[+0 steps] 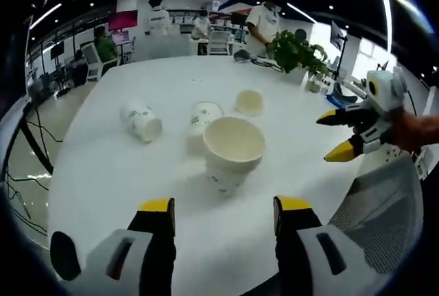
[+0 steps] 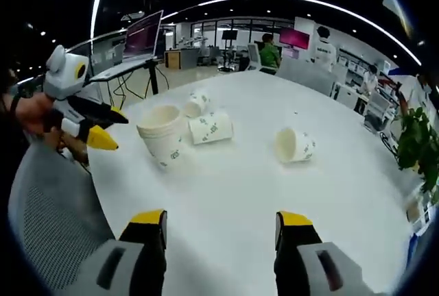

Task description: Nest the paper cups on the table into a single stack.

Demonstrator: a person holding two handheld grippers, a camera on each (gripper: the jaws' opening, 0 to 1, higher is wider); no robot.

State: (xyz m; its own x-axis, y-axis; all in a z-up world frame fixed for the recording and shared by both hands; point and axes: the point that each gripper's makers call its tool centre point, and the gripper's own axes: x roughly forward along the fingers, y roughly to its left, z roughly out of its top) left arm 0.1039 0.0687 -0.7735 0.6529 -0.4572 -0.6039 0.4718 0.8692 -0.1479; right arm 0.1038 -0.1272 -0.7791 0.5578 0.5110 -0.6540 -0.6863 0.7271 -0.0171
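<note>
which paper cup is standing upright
The near cup, mouth up, closest to the left gripper; it looks like two already nested. The other three lie on their sides.

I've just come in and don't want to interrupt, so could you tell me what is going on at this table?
A person holds a yellow-tipped two-jaw gripper in each hand over a round white table. Four white paper cups sit on it: an upright paper cup nearest, a second cup on its side touching it, a third cup behind, and a fourth cup lying apart. The left gripper and right gripper are both open and empty, so stacking looks barely begun.
</note>
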